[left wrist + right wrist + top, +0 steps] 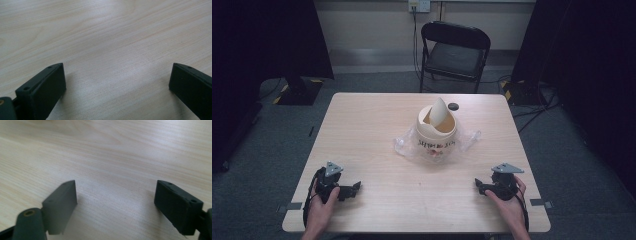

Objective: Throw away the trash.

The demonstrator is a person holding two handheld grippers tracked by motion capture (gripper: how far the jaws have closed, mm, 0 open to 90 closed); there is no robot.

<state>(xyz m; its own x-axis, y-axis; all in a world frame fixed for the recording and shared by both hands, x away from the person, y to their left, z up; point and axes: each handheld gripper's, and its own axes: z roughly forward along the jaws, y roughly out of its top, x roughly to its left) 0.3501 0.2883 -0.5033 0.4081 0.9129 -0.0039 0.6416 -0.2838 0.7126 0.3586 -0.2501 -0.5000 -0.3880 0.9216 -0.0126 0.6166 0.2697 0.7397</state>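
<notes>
A cream swing-lid bin [437,131] with dark writing on its side stands mid-table, its lid [438,112] tipped up. A clear plastic bag [408,146] lies crumpled around its base. My left gripper [357,187] rests near the table's front left, held by a hand, jaws wide apart and empty. My right gripper [478,184] rests at the front right, also open and empty. In the left gripper view the open gripper [117,80] has bare wood between its jaws. In the right gripper view the open gripper [115,197] likewise has bare wood between its jaws.
The wooden table [377,120] has a small dark round object [454,106] behind the bin. A black folding chair [454,52] stands beyond the far edge. Black curtains hang at both sides and cables lie on the grey floor at the right.
</notes>
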